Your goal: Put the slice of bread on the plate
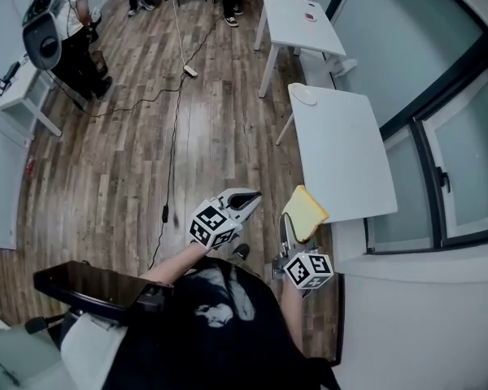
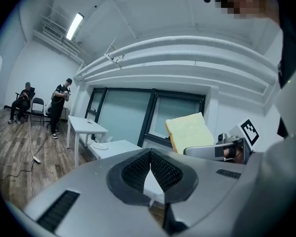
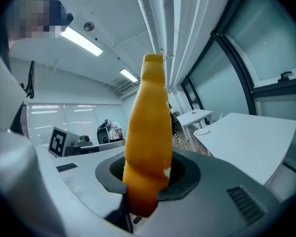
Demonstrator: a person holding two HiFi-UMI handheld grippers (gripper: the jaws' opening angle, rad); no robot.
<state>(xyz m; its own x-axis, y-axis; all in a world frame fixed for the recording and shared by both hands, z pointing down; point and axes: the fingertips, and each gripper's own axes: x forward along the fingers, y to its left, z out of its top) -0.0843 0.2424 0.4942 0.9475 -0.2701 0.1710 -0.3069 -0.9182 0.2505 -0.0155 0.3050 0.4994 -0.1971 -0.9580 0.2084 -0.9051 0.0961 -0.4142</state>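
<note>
One slice of bread [image 1: 305, 211] hangs pinched in the right claw [image 1: 286, 232] just short of the worktop [image 1: 342, 153], while the left claw [image 1: 252, 195] is pressed together and empty; next, I'd say, it must be carried to the far plate [image 1: 307, 96].

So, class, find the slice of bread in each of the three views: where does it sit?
Head view: slice of bread lower centre-right, held up by the right gripper.
Left gripper view: slice right of centre, flat face showing.
Right gripper view: slice dead centre, edge-on.
Shared landmark: the plate on the white table.
</note>
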